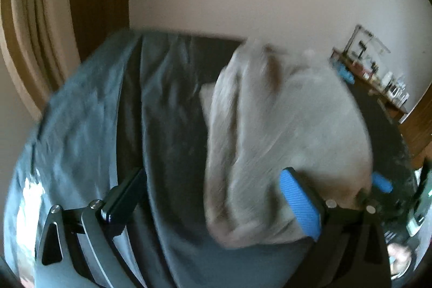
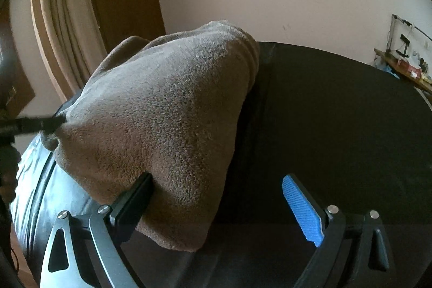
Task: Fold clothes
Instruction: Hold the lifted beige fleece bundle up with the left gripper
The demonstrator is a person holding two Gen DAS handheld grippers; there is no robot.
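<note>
Both claws stand released, left gripper [image 1: 213,172] and right gripper [image 2: 218,176]; we fear the bunched brown fleece [image 2: 162,112] slumps onto the blue-grey cloth [image 1: 81,126] at frame left, losing its fold.

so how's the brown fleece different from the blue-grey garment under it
The brown fleece is fuzzy and bunched into a raised heap; the blue-grey garment is smooth, thin and spread flatter with shallow wrinkles. The fleece is tan, the garment cool blue-grey. The fleece lies partly over the garment. Both rest on the dark surface.
</note>
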